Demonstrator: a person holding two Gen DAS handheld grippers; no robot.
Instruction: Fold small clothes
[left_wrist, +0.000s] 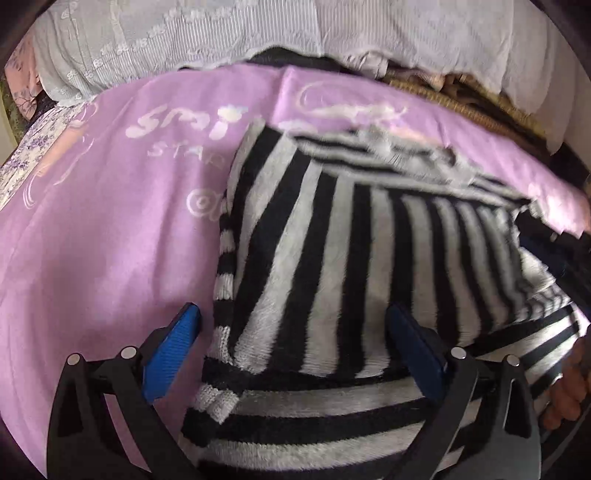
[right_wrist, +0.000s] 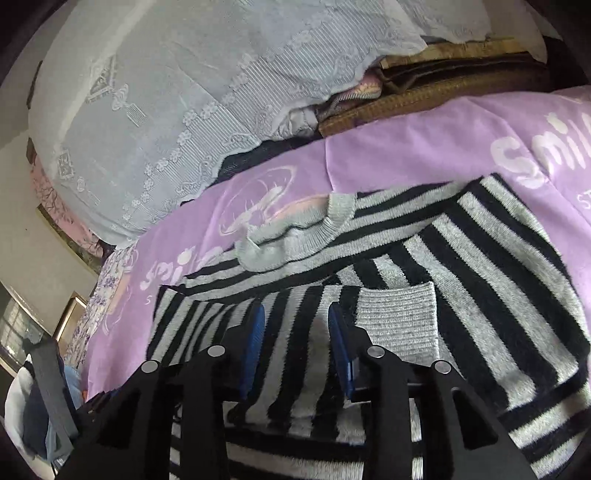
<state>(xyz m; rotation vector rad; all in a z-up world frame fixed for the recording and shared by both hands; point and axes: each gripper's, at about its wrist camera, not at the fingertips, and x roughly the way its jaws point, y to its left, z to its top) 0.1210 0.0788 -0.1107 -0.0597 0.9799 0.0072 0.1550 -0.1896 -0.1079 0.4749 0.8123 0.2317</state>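
striped sweater (left_wrist: 332, 240), fuzzy black-and-grey knit, folded on smooth lilac sheet (left_wrist: 110, 240).

Lilac sheet (left_wrist: 110, 229) covers most of the surface, printed with white lettering (left_wrist: 177, 125) and a pale swirl motif (right_wrist: 258, 206). White lace cloth (right_wrist: 155, 122) drapes across the top of both frames, embroidered with small flowers. Woven brown mat or basket edge (right_wrist: 406, 103) sits at upper right, partly tucked under the lace. Floral purple-and-white fabric (left_wrist: 26, 155) at the left edge of the left wrist view. Pink patterned fabric (left_wrist: 22, 70) in the upper left corner. Window (right_wrist: 14, 328) at lower left of the right wrist view, blurred.
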